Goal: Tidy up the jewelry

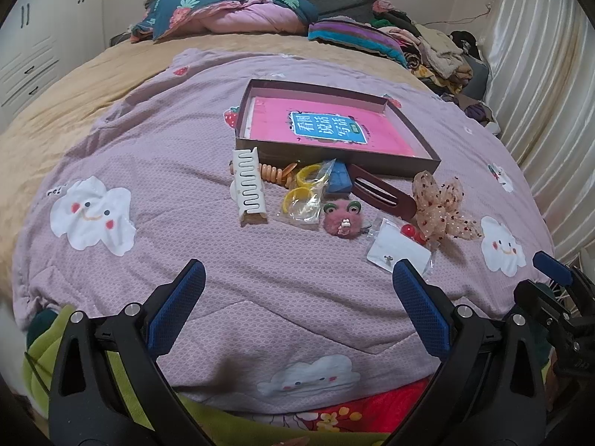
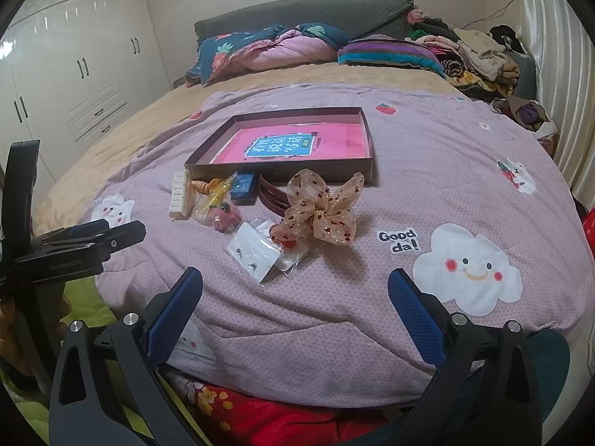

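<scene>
Both grippers, left and right, gape wide, holding nothing; hair accessories at frame centre lie outside the tray: 0 sorted.

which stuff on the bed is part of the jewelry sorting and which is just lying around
For the job: brown tray, white hair claw, yellow bangles, pink fuzzy clip, earring cards, dotted bow, dark red clip.

Lying about: folded quilts, clothes pile, wardrobe.

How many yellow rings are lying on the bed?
2, maybe more hidden: one yellow ring lies nearer the tray, the other nearer the camera, against a clear bag.
</scene>
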A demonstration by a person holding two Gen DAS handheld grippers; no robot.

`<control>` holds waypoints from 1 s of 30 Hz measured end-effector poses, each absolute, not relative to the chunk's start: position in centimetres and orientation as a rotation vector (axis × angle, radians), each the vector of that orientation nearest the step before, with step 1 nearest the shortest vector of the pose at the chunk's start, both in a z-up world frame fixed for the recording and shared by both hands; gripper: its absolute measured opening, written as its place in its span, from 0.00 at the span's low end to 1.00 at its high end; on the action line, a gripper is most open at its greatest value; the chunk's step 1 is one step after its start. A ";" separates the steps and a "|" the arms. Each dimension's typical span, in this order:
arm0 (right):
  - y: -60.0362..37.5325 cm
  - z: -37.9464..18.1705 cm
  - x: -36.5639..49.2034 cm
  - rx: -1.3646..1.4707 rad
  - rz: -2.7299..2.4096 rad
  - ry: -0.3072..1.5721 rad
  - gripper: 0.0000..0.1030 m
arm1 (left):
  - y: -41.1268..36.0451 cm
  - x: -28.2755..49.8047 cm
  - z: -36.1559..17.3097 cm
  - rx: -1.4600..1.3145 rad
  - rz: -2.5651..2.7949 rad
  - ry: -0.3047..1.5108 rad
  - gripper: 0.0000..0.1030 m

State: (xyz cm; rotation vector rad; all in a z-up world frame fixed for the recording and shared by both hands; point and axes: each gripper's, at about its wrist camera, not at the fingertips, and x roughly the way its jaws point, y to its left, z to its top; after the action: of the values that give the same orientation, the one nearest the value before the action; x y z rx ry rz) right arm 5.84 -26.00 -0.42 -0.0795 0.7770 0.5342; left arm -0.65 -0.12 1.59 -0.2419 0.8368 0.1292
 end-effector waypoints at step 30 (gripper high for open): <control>-26.4 -0.4 6.1 -0.058 0.551 0.774 0.96 | -1.7 0.5 1.4 -0.242 0.098 0.843 0.92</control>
State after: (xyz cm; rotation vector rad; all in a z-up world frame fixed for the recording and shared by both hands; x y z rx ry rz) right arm 6.06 -26.36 -0.42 -0.0581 0.7741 0.5508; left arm 0.54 -1.71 1.39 -0.2422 0.8430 0.0976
